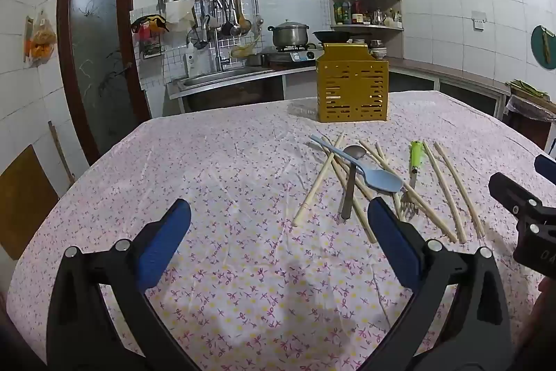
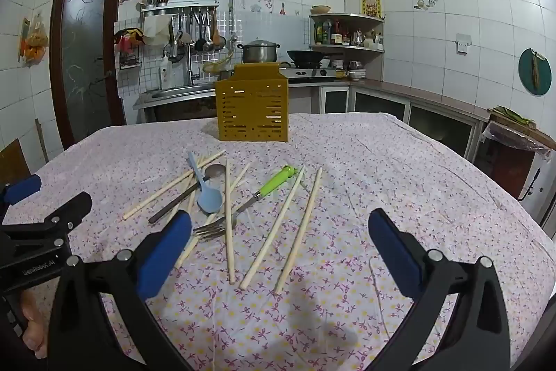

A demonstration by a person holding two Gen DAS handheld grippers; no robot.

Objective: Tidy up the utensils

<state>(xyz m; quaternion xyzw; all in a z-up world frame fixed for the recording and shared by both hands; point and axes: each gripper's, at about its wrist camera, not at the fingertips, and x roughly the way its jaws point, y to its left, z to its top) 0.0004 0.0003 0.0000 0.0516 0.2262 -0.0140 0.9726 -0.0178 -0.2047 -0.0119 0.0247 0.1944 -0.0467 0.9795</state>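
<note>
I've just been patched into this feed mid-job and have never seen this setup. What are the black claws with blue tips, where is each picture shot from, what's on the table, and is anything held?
There is no robot arm here: a person holds a two-finger gripper in each hand, and each carries a fisheye camera looking forward along its fingers. One picture is from the left gripper, the other from the right gripper. The blue parts are the finger pads.

On the flowered tablecloth lie loose wooden chopsticks, a light blue spoon resting across a metal spoon, and a fork with a green handle. Behind them stands a yellow slotted utensil holder.

Both grippers are wide open and hold nothing. Each hovers above the cloth, short of the utensils.
</note>
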